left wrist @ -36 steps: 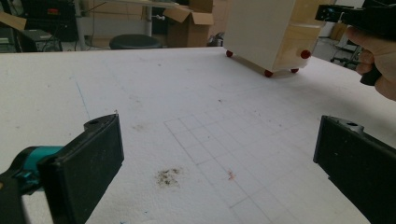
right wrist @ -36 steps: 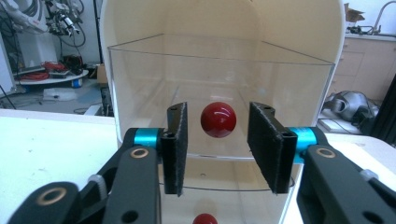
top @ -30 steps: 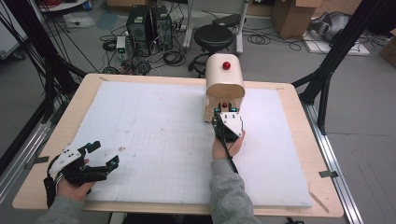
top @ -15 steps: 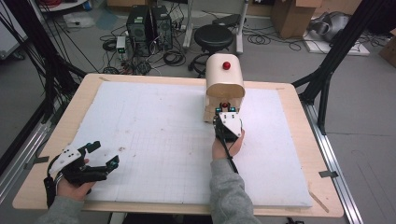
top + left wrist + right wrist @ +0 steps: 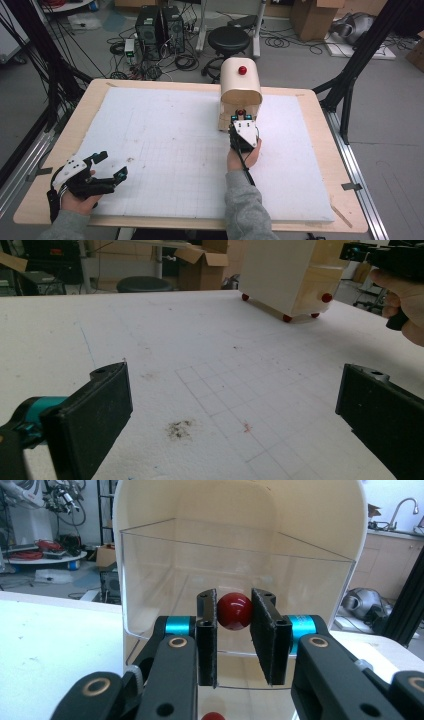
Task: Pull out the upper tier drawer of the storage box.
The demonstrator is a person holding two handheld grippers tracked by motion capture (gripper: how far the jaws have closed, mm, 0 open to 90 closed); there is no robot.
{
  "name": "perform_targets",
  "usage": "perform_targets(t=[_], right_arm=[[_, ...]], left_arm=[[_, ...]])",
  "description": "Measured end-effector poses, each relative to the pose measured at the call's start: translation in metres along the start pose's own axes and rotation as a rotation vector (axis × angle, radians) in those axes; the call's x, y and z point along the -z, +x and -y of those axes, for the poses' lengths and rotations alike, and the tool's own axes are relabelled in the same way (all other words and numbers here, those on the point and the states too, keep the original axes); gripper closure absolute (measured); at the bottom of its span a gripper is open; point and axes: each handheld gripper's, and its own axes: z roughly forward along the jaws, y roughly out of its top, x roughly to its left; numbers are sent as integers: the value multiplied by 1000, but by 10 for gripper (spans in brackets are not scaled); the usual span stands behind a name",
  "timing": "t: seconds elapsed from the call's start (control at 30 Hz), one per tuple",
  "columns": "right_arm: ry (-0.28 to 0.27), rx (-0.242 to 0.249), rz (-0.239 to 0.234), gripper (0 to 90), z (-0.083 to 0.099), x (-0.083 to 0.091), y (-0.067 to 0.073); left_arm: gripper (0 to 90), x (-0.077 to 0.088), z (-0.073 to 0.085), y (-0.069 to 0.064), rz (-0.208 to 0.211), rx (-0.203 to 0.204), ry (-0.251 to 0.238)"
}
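Red and round, the knob [image 5: 234,611] on the clear front flap of the cream bread box [image 5: 241,92] sits squeezed between the pads of the right gripper [image 5: 234,630], whose jaws have just been closing onto it and now clamp it from both sides. Seen from above, the right gripper [image 5: 243,131] is pressed against the near face of that box, which stands at the far middle of the white foam-covered tabletop [image 5: 165,150]. A second red knob [image 5: 242,70] tops the box's curved lid. Well away from the box, at the near left corner, the left gripper [image 5: 102,167] rests over the tabletop with its jaws spread wide, grasping nothing.
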Motion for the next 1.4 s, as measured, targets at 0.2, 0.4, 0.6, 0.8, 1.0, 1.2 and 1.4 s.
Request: perform_targets(t=[0.2, 0.4, 0.6, 0.8, 1.0, 1.2, 1.4], right_arm=[[1, -2, 3, 739, -1, 1, 0], [3, -1, 3, 740, -2, 4, 1], [4, -2, 4, 741, -2, 8, 2], [-8, -3, 2, 740, -5, 12, 1], [-8, 1, 2, 740, -5, 18, 1], [-12, 3, -1, 740, -3, 25, 0], [-18, 3, -1, 740, -2, 32, 0]], left_arm=[[21, 0, 0, 0, 1, 1, 0], [21, 0, 0, 0, 0, 3, -5], [21, -1, 0, 0, -1, 0, -1], [21, 0, 0, 0, 0, 0, 1], [21, 0, 0, 0, 0, 1, 0], [21, -1, 0, 0, -1, 2, 0], [21, -1, 0, 0, -1, 1, 1]])
